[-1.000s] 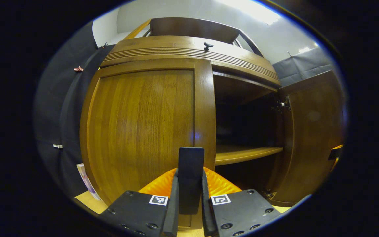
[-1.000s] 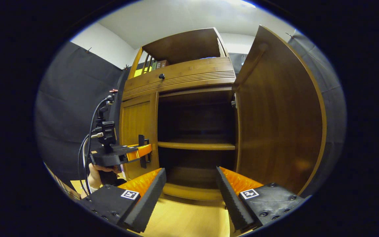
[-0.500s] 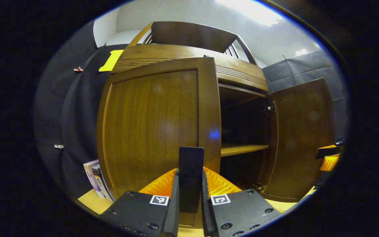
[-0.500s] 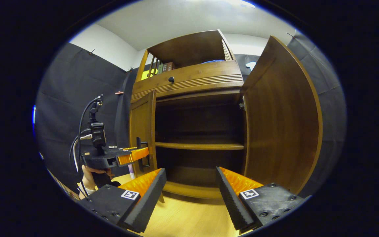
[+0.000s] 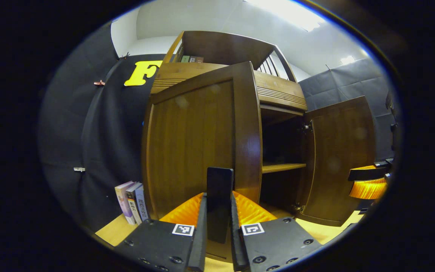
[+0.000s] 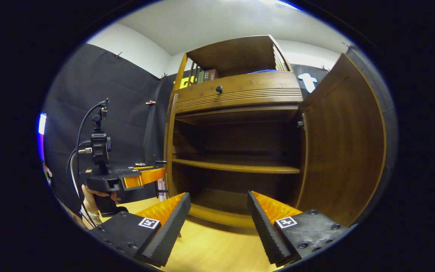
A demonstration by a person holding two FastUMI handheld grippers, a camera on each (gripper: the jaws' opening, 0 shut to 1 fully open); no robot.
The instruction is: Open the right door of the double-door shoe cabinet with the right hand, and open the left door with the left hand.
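The wooden shoe cabinet stands with both doors swung out. In the left gripper view, my left gripper is shut on the dark upright handle of the left door, which is turned well away from the cabinet front. In the right gripper view that left door appears almost edge-on, with the left gripper on its handle and a hand holding it. My right gripper is open and holds nothing, in front of the bare inner shelf. The right door stands wide open beside it.
Several books lean against the black cloth left of the cabinet. A drawer with a small dark knob sits above the doors, with an open rack holding books on top. Pale wooden floor lies in front.
The left gripper has pulled the left door from nearly closed to far open. The right gripper has drifted left, staying open, and the right door has not moved.
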